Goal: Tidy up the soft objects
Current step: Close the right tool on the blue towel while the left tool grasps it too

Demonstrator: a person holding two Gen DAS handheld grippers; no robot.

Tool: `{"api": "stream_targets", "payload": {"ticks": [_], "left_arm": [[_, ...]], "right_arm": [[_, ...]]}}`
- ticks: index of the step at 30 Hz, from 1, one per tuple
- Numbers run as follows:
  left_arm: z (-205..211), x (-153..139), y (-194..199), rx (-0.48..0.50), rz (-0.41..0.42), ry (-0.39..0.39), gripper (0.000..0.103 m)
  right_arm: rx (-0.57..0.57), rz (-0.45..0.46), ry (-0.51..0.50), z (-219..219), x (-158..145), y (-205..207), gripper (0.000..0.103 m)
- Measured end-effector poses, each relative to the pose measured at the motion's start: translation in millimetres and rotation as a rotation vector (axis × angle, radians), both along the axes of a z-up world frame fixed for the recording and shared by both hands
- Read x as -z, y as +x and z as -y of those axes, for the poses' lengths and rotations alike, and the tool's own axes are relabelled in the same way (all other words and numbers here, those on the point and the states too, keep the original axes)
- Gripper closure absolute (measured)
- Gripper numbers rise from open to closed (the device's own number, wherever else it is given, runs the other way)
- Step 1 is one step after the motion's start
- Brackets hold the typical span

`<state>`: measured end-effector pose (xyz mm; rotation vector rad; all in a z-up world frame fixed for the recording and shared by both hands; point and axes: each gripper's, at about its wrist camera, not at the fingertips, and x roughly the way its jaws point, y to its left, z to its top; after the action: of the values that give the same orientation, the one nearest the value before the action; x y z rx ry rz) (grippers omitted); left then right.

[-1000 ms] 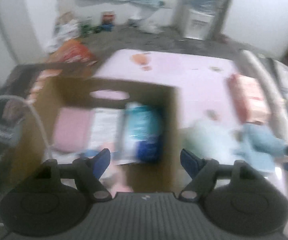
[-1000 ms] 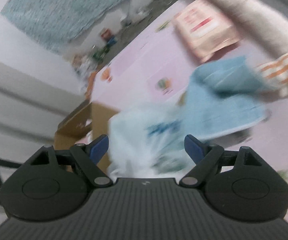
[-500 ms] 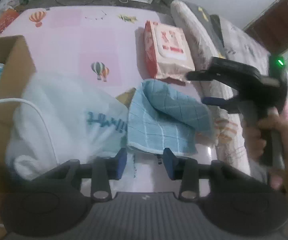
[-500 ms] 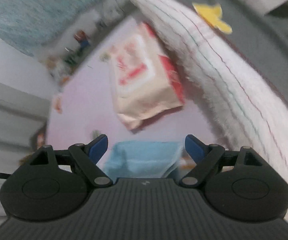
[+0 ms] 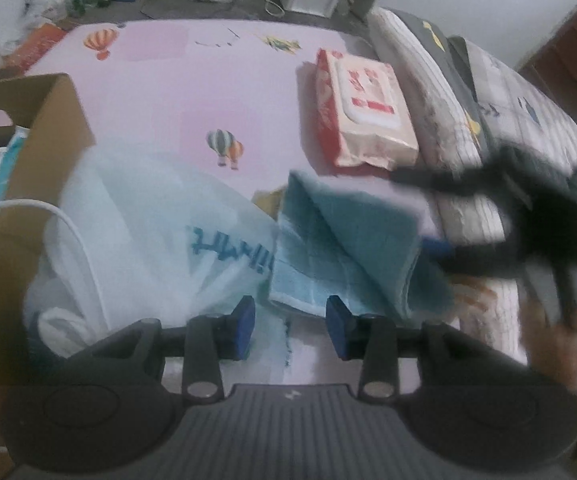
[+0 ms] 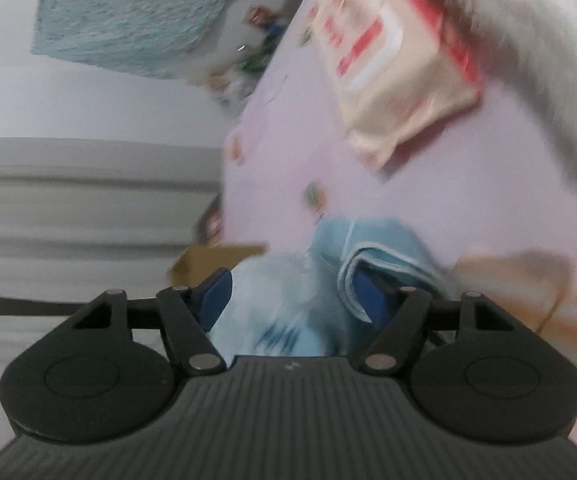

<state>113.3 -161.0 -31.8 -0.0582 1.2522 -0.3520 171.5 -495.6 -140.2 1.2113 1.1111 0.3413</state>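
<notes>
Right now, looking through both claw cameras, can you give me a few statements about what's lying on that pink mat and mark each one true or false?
1. The blue towel lies folded on the pink mat. True.
2. The wipes pack sits inside the cardboard box. False: it lies on the mat, apart from the box.
3. The white plastic bag lies between the box and the towel. True.
4. The right claw is clamped on the wipes pack. False: its jaws are closing around the bag and the towel's edge.
</notes>
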Motion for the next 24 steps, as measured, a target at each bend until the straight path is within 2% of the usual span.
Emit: {"api": "stream_targets", "payload": {"ticks": [4,8,11,15,21,22,24], "left_arm": [[-2.1,-3.4,7.2,-0.037,0.015,-0.012,0.062],[4.4,-2.8,20.3,-0.048,0.018,-0.039,0.048],[10.6,4.2,31.1,-0.038,-0.032,-0.070,0.045],[14.9,15.8,35.1,-0.044,-0.086,-0.072,0.046],[29.2,24.8,34.6,0.000,-0.047,0.013,0.051],[31.8,25.6,34.8,0.009,-0.040,0.035,0.052],[38.8,27.6,34.1,0.038,-0.022,0.084,0.054]], "right_arm": [[-0.022,-0.055,0.065,-17.1,17.7,-28.9,0.035],[-0.021,-0.069,0.112,-26.3,28.6,-44.7,0.034],[-0.016,-0.053,0.097,-32.0,22.0,-52.2,0.032],[-0.019,-0.023,0.033,-30.0,9.7,-47.8,0.032],[0.077,0.073,-0.105,11.3,-23.8,-39.0,0.031],[0.097,0.074,-0.136,18.7,-26.4,-35.1,0.031],[0.112,0.005,-0.232,30.8,-23.6,-22.6,0.030]]}}
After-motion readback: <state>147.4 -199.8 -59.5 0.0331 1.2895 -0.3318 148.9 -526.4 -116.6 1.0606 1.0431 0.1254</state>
